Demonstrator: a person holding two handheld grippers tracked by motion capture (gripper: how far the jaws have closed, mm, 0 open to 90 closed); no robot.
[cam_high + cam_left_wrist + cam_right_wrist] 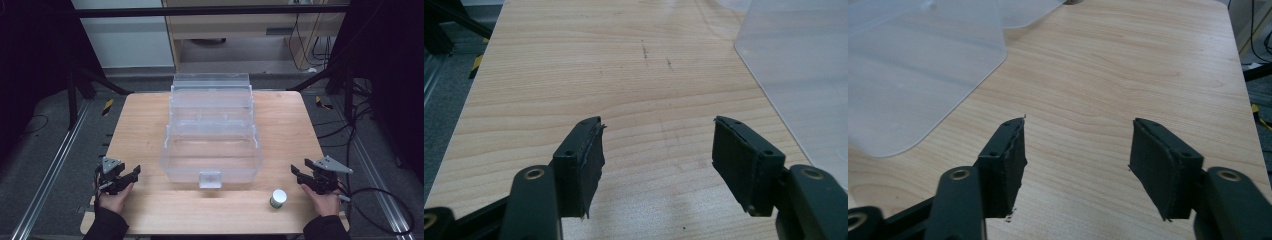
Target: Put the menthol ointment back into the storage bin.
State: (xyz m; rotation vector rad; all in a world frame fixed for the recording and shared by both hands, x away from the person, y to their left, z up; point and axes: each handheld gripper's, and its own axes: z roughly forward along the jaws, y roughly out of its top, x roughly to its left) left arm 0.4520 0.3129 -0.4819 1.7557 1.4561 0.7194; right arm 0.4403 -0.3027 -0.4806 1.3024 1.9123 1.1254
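Left claw point(131, 174) sits low at about eight o'clock on the desk point(140, 125), cradled in the person's left hand point(114, 199), and its two black jaws stand apart with nothing between them; in the left gripper view that left claw point(658, 142) frames only bare wood grain, the pads clear of the surface ahead. Over at four o'clock the right claw point(296, 173) mirrors it, held by the right hand point(326, 202), jaws parted and empty, pointing in toward the middle; the right gripper view confirms it, the right claw point(1076, 142) spread over pale planks with nothing pinched. Nearest thing to that right claw is a small jar point(278, 198) with a white lid and green band, standing upright on the desk just at its seven o'clock side, near the front edge, apart from the jaws. Moving out to the centre, a clear plastic organiser box point(212, 130) stands open at twelve o'clock from both hands, its tiers stepped back toward the far edge and a small latch on its near wall; its frosted corner point(794, 75) edges into the left gripper view at two o'clock and point(918, 75) into the right gripper view at ten o'clock. Both claws rest well apart from the box, one on each flank.
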